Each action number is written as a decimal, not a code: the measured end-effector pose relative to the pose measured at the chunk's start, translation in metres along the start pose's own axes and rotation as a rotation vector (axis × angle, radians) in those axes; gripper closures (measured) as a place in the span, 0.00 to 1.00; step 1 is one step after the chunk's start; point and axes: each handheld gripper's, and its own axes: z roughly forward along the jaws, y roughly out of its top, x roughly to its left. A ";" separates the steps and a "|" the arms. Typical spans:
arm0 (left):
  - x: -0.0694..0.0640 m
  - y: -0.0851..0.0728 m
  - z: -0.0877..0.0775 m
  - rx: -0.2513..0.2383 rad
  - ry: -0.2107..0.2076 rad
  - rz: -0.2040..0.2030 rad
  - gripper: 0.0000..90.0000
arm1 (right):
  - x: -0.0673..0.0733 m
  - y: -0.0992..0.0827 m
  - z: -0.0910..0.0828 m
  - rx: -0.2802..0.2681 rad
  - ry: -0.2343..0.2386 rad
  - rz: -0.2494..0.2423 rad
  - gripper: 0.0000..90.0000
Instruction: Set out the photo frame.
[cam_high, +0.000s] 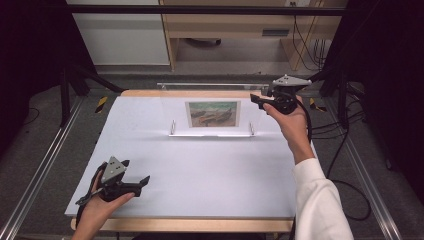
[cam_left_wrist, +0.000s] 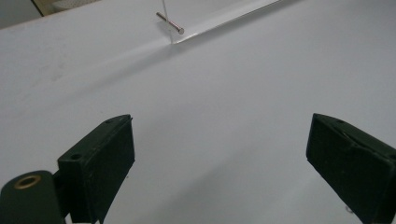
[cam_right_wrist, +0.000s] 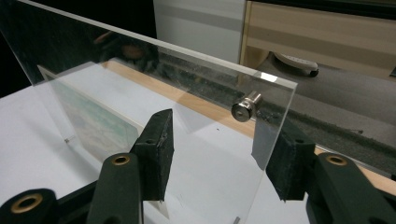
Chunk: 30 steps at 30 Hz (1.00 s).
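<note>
Jaws of right gripper (cam_right_wrist: 212, 154) standing apart, straddling the upright acrylic frame's (cam_high: 210, 107) right edge; left gripper (cam_high: 131, 175) idling open, well apart.

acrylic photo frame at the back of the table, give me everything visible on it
The acrylic frame is a clear, see-through panel standing upright near the far edge of the white table. A landscape picture sits in its middle. Small silver metal standoffs are fixed near its corners, the lower ones serving as feet. The right gripper straddles its upper right corner, jaws open on either side, not yet clamped.
</note>
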 end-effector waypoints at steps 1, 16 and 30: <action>0.001 0.000 0.000 0.003 0.000 0.000 0.09 | -0.001 0.000 0.001 0.000 0.003 0.003 0.53; 0.007 -0.001 -0.005 -0.007 -0.001 -0.018 0.09 | -0.004 0.006 0.011 0.013 -0.019 0.050 0.50; 0.005 0.000 -0.006 -0.005 0.002 0.008 0.11 | -0.004 0.006 0.018 -0.001 -0.049 0.070 0.46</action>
